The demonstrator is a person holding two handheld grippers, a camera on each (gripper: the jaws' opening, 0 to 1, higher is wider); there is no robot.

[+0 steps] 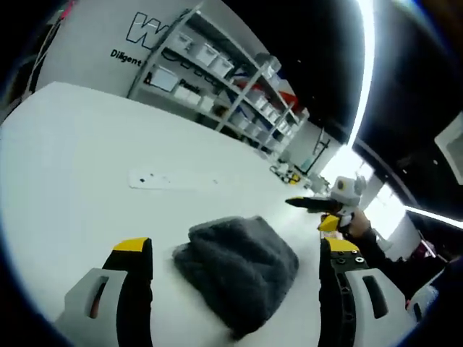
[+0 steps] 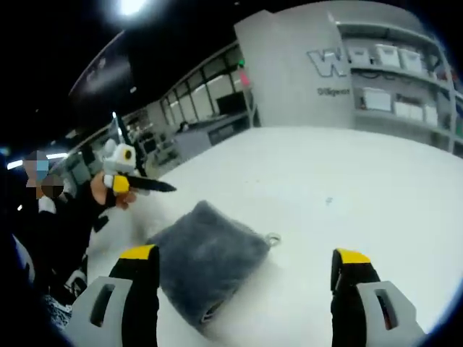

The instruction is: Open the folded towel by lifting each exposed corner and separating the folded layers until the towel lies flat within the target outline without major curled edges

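A folded dark grey towel [image 1: 239, 271] lies on the white table [image 1: 87, 144], just ahead of my left gripper [image 1: 237, 247], whose yellow-tipped jaws stand wide apart with nothing between them. From the right, a hand holds my right gripper [image 1: 329, 206] above the table beyond the towel. In the right gripper view the same towel [image 2: 206, 260] lies low and to the left, a small loop [image 2: 273, 237] at its corner. My right gripper [image 2: 244, 254] is open and hovers over the towel's near edge. A hand holds the left gripper [image 2: 134, 184] up at the far left.
A flat white plate [image 1: 155, 178] with small holes sits in the table top beyond the towel. Shelving with white bins [image 1: 231, 79] lines the far wall. A person's dark sleeve [image 2: 65, 224] is at the table's edge. Bare white table top [image 2: 347, 188] stretches beyond the towel.
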